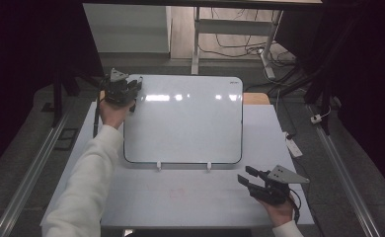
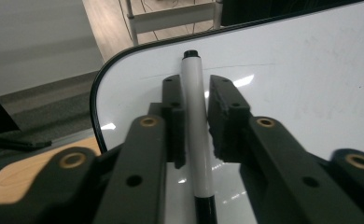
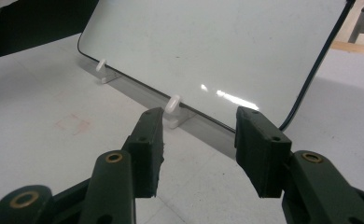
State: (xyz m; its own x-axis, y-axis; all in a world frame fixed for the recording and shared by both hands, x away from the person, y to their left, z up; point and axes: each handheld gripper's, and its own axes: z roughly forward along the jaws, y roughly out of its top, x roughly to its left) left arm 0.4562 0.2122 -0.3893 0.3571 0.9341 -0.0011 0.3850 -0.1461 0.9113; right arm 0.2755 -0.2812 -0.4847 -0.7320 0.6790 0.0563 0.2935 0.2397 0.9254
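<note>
White marker (image 2: 196,126) lies on whiteboard (image 2: 306,74) between left gripper (image 2: 196,100) fingers

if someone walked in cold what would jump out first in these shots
The big white whiteboard propped on two small white clips at the middle of the table catches the eye first. Next comes the white marker with black ends, lying between the left gripper's parted jaws at the board's far left corner, a gap showing on one side. The right gripper hangs open and empty off the board's near right corner.
</note>
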